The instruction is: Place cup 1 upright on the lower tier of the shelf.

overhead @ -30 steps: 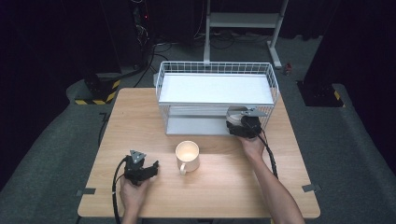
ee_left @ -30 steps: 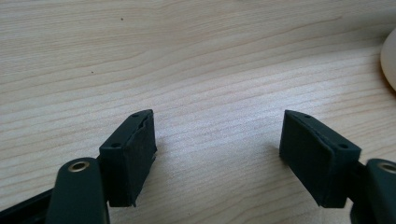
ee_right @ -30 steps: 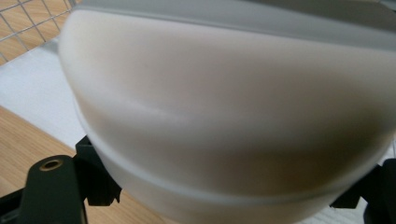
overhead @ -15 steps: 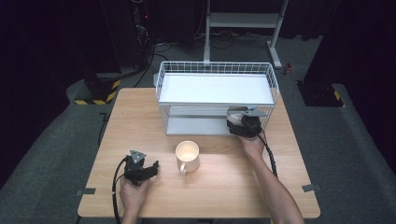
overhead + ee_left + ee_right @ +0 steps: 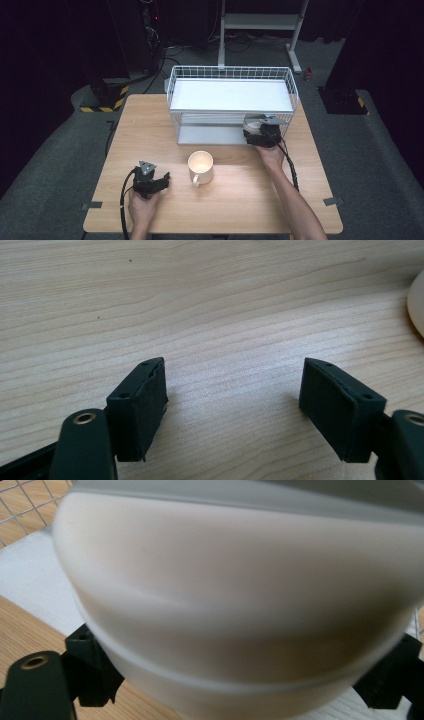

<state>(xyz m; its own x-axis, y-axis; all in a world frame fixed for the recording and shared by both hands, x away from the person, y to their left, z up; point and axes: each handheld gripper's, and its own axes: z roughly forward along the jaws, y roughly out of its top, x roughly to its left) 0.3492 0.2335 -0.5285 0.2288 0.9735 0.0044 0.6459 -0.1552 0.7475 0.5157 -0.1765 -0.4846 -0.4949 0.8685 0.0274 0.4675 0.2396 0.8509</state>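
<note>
A cream mug (image 5: 200,165) stands upright near the table's middle; its rim edge (image 5: 417,300) shows in the left gripper view. My left gripper (image 5: 162,181) rests on the table left of the mug, its jaws (image 5: 232,385) open over bare wood. My right gripper (image 5: 257,127) reaches into the lower level of the white wire rack (image 5: 172,85), at its right end. A white cup (image 5: 240,595) sits between its jaws (image 5: 237,670), which have just been opening. The pads (image 5: 92,667) stand at the cup's sides and seem to be off it.
The rack stands at the back of the wooden table (image 5: 240,200), with a flat white top shelf (image 5: 230,95). Each gripper trails a black cable (image 5: 292,170) toward the near edge. Dark floor and stands surround the table.
</note>
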